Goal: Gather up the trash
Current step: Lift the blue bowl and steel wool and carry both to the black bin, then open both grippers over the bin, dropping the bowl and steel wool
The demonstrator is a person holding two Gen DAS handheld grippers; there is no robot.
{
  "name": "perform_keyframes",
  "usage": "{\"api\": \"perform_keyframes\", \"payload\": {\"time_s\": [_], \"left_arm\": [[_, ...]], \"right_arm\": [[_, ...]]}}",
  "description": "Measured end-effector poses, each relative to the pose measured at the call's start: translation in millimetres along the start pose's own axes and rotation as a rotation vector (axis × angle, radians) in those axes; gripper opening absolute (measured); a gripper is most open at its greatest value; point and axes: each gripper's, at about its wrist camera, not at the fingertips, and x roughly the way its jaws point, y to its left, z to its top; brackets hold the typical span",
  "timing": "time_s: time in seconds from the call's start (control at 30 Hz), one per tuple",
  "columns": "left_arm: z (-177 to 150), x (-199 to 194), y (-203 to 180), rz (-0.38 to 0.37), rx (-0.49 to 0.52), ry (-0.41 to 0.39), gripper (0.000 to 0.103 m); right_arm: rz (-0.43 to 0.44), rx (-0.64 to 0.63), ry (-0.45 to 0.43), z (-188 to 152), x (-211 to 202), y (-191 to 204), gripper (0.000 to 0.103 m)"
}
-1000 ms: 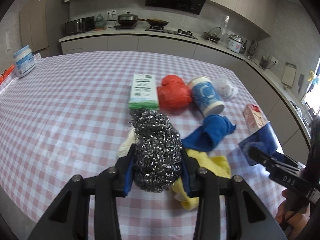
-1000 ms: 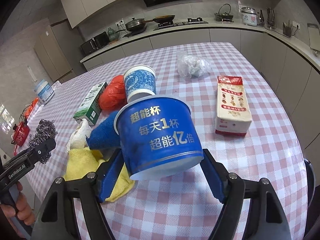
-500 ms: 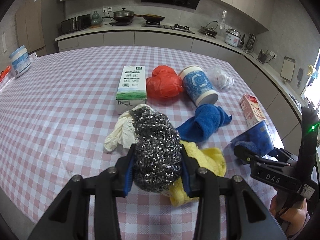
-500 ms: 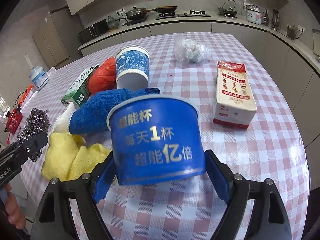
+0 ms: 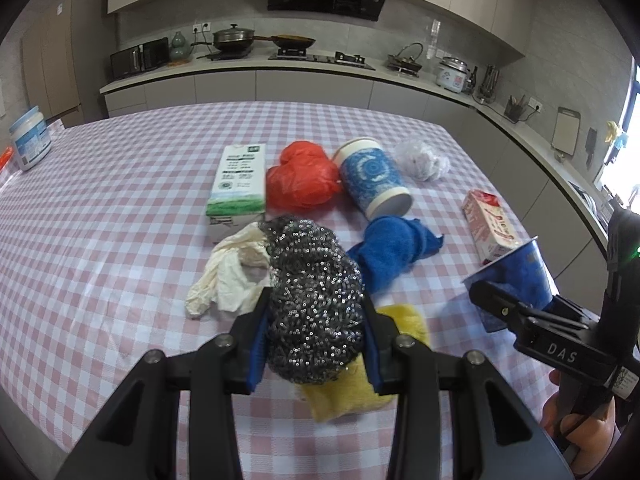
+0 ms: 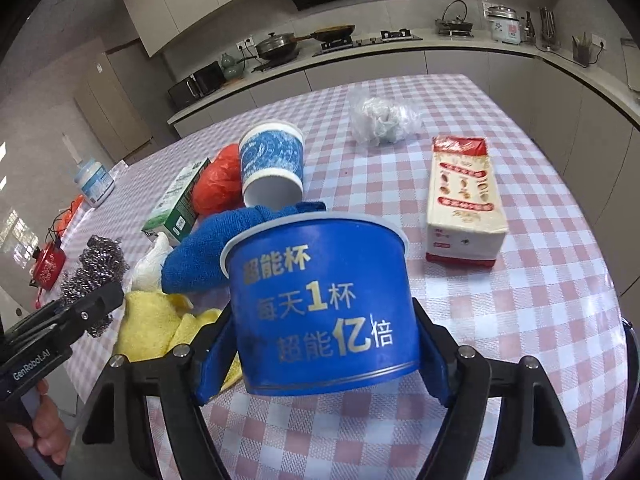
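My left gripper is shut on a steel wool scourer and holds it above a yellow cloth near the table's front edge. My right gripper has a blue cup with gold lettering between its pads. Its jaws are closing, and both pads touch the cup's sides. That cup also shows at the right of the left wrist view. On the checked tablecloth lie a blue cloth, a white glove, a green-and-white carton, a red bag, a patterned paper cup, a clear bag and a red-and-white carton.
A white tub stands at the table's far left corner, with a small red item near the left edge. Kitchen counters with a stove, pans and a rice cooker run along the back and right walls. A hand grips the left tool's handle.
My left gripper has drawn back toward the near edge with the scourer, so the glove now shows beside it. The blue cup in my right gripper has tipped more upright.
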Motion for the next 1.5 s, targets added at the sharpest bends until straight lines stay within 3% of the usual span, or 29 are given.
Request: {"api": "perform_keyframes", "payload": {"time_s": [0.13, 0.3, 0.67, 0.9, 1.1, 1.4, 1.5], "left_arm": [[1, -2, -29, -0.036, 0.028, -0.005, 0.041], [-1, -1, -92, -0.117, 0.099, 0.004, 0.041], [-25, 8, -272, -0.338, 0.266, 0.078, 0.041], [-44, 20, -369, -0.421, 0.346, 0.128, 0.041], [-71, 57, -427, -0.381, 0.371, 0.203, 0.041], [-100, 110, -465, -0.261, 0.381, 0.282, 0.045], [-104, 126, -471, -0.221, 0.393, 0.303, 0.063]], "right_arm": [[-0.010, 0.018, -0.032, 0, -27, -18, 0.079], [-0.053, 0.075, -0.078, -4, -69, -62, 0.079], [-0.267, 0.273, -0.123, -55, -173, -232, 0.079], [-0.352, 0.357, -0.092, -94, -203, -324, 0.079], [-0.353, 0.383, -0.036, -114, -191, -380, 0.079], [-0.301, 0.375, 0.071, -121, -135, -433, 0.079], [-0.293, 0.367, 0.111, -122, -116, -445, 0.080]]}}
